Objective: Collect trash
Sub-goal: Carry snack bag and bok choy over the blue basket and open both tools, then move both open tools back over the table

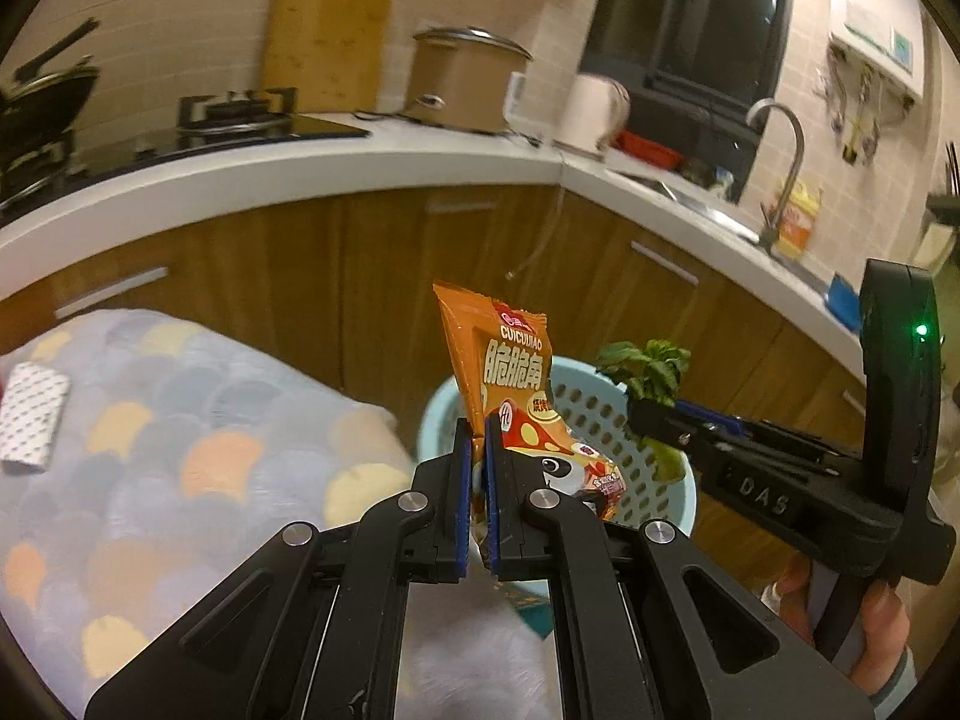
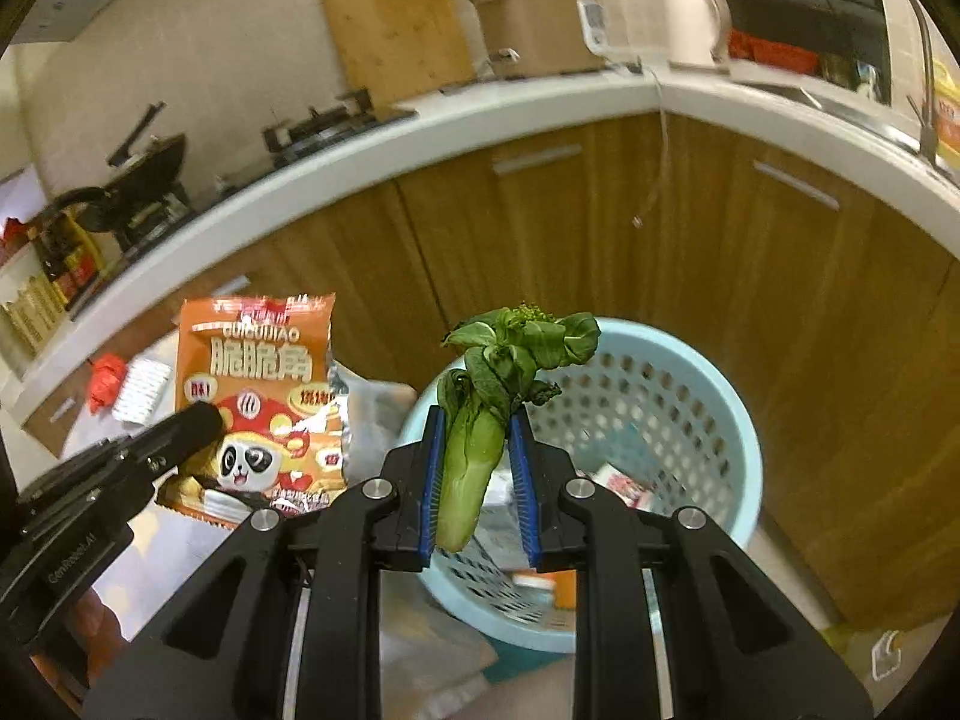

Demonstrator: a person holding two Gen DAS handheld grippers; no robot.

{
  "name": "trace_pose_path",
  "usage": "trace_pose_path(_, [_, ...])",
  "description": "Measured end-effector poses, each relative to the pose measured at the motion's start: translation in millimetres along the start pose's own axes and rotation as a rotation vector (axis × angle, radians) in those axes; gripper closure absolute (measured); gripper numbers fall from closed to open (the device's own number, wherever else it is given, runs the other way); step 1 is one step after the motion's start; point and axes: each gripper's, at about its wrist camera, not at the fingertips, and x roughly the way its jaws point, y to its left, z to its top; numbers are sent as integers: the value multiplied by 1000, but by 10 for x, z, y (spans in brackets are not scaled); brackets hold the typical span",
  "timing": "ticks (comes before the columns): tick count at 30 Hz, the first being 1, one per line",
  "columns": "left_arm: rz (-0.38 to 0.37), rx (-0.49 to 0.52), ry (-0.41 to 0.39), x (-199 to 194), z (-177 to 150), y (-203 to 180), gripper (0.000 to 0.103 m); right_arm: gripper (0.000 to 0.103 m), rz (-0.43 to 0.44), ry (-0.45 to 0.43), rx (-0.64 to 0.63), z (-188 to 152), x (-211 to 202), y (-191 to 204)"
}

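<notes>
The landmark here is the pale blue basket (image 2: 708, 420) on the floor in front of the wooden cabinets, and both pieces of trash are held up close to it.

The left tongs (image 1: 478, 468) are pinched almost fully together on the lower edge of an orange snack bag (image 1: 510, 378). Gripped by a thin edge like this, the flat bag stands up above the tongs rather than hanging, and from the left wrist view it sits just in front of the basket's near rim.

The right tongs (image 2: 477, 480) are narrowed onto the pale stalk of a wilted green vegetable (image 2: 480, 420), with the leaves sticking out past the fingertips toward the basket. The thick stalk is probably the firmest part to clamp; the leaves would tear or slip.

Some wrappers already lie inside the basket. Both tongs tilt downward toward its opening, so the likely step is bringing each item over the rim to let go. The bag, being light, may cling or flutter outside the rim if released too early.
</notes>
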Motion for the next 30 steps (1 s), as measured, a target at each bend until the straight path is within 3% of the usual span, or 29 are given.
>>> trace_pose_path(6, [-15,17,64,295,-43,-137,99,82,-12,95,78,-55,238,-292])
trace_pose_path(8, [-18,18,75,348,-53,-151,84,81,3,128,120,-58,304,-414])
trace_pose_path(11, [-14,10,77,354,-71,-117,77,79,13,139,155,-67,327,-529])
trace_pose_path(15, [-4,-6,69,284,-80,-43,75,60,11,130,171,-69,290,-570])
trace_pose_path(25, [38,-58,18,-85,-74,258,74,59,68,80,74,40,157,-55])
trace_pose_path(30, [76,-92,-38,-391,-42,511,68,59,104,65,24,101,132,340])
